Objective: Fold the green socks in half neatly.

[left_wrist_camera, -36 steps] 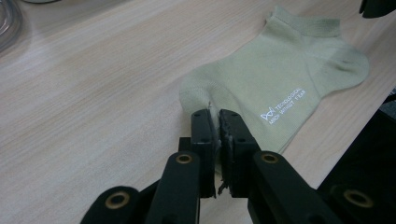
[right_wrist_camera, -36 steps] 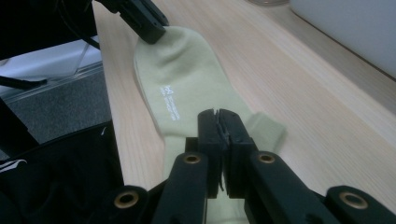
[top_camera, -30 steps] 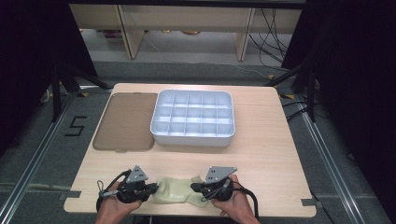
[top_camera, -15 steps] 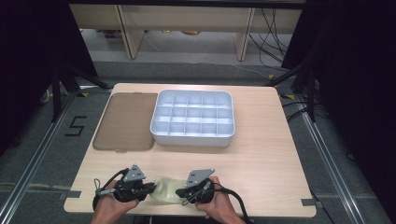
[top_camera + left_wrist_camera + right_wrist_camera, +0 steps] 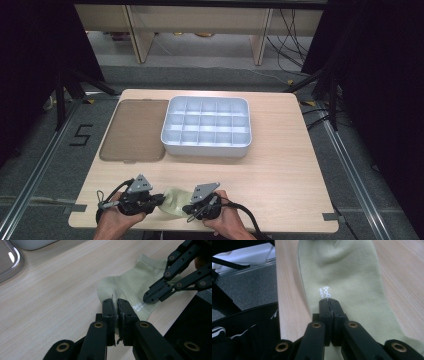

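From the high view, I count one pale green sock (image 5: 175, 201) lying at the near edge of the surface (image 5: 280, 170), between my two grippers. My left gripper (image 5: 159, 199) meets its left end and my right gripper (image 5: 188, 207) its right side. Farther back stand one white tray (image 5: 206, 148) divided into compartments (four rows of five, as far as I can make out) and, just beside it on the left, one brownish see-through lid (image 5: 134, 130) lying flat.

In the left gripper view, my left gripper (image 5: 115, 302) has its jaws nearly together, pinching a fold of the sock (image 5: 127, 287) near its rounded end. My right gripper (image 5: 145, 298) comes in from the right with its tips closed, resting on the sock by the small white logo.

In the right gripper view, my right gripper (image 5: 329, 300) has its jaws pressed fully together, tips down on the sock (image 5: 347, 275) just below the one white logo; whether any cloth is caught between them I cannot tell. The sock lies right along the surface edge.
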`<state>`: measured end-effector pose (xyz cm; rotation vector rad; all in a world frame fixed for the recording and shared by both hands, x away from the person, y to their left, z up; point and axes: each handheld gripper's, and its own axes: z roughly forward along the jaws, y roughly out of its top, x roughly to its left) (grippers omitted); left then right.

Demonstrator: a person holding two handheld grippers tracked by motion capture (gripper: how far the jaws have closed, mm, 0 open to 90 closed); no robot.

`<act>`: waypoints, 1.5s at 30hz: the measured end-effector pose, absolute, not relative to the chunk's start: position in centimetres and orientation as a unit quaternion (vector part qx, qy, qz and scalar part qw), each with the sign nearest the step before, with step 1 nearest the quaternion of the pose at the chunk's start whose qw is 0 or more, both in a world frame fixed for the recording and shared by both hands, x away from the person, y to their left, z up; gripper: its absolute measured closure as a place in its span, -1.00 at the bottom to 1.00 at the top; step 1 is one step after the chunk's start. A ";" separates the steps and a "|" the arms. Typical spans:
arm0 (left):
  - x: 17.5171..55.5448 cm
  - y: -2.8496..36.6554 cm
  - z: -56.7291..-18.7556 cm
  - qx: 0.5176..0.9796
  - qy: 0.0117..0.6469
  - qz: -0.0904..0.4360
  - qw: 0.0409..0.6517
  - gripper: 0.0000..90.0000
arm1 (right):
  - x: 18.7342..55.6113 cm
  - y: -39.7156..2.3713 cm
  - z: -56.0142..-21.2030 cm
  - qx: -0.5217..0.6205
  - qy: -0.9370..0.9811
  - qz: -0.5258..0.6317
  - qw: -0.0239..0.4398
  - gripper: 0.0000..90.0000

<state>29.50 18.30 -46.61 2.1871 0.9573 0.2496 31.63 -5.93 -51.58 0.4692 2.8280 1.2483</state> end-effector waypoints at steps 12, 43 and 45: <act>29.5 17.3 -45.6 0.851 0.367 0.100 0.363 0.87 | 32.1 -5.5 -51.3 0.146 0.904 0.402 0.010 1.00; 30.8 10.7 -44.8 0.844 0.335 0.066 0.413 0.87 | 31.9 -14.3 -50.4 0.177 0.910 0.371 0.048 1.00; 30.9 10.2 -45.0 0.842 0.334 0.060 0.420 0.87 | 31.9 -14.4 -50.4 0.176 0.911 0.369 0.049 1.00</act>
